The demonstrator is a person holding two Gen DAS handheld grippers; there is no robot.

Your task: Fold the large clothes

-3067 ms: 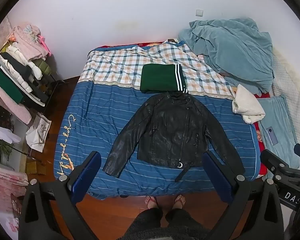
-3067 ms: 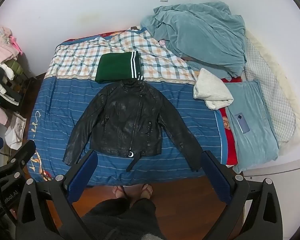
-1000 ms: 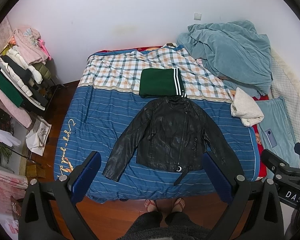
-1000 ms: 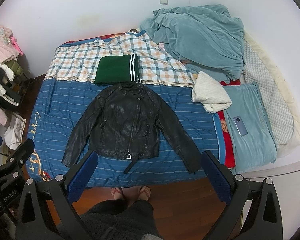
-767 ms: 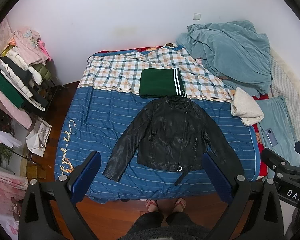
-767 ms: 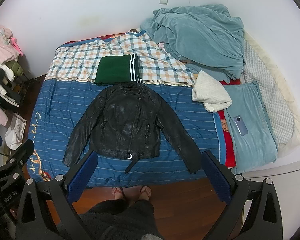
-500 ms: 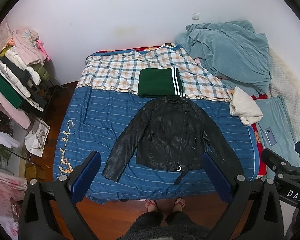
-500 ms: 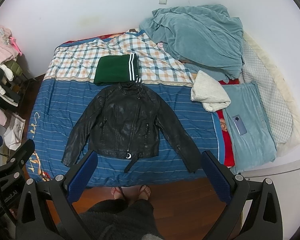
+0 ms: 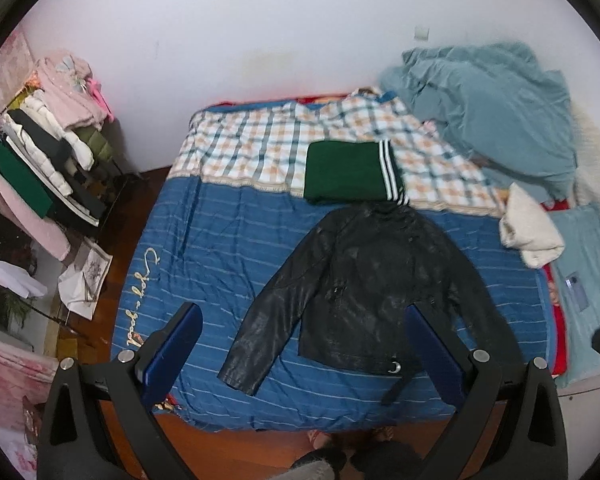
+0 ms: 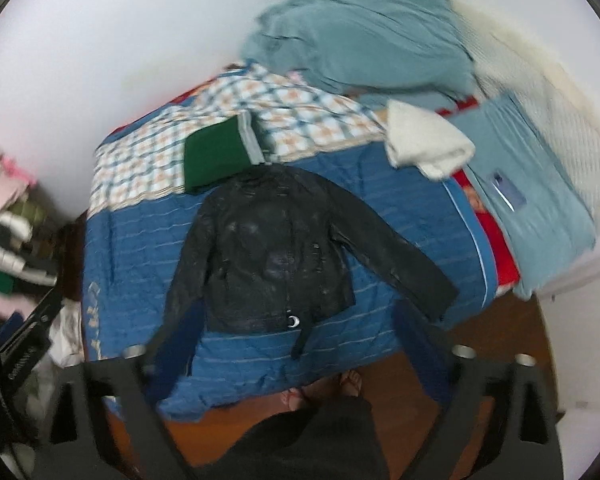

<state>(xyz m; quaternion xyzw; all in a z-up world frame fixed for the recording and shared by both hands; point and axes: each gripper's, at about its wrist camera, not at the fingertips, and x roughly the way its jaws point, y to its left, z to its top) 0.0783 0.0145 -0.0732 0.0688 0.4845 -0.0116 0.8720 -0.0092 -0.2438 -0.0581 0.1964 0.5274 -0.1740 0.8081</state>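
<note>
A black leather jacket (image 9: 364, 292) lies flat, front up, sleeves spread, on the blue striped bed cover (image 9: 220, 248); it also shows in the blurred right wrist view (image 10: 276, 248). A folded green garment with white stripes (image 9: 348, 172) sits just beyond its collar, also in the right wrist view (image 10: 216, 156). My left gripper (image 9: 304, 348) is open and empty, held above the bed's near edge. My right gripper (image 10: 296, 344) is open and empty, above the jacket's hem, its view tilted.
A teal blanket heap (image 9: 492, 104) fills the far right corner. A cream towel (image 9: 532, 236) and a phone (image 9: 576, 284) on a teal pillow lie at the right. A clothes rack (image 9: 40, 160) stands left of the bed. My feet (image 10: 340, 388) stand on the wooden floor.
Both grippers have dropped closer to the bed. The right gripper has swung and tilted fast, blurring its view. The jacket has not moved.
</note>
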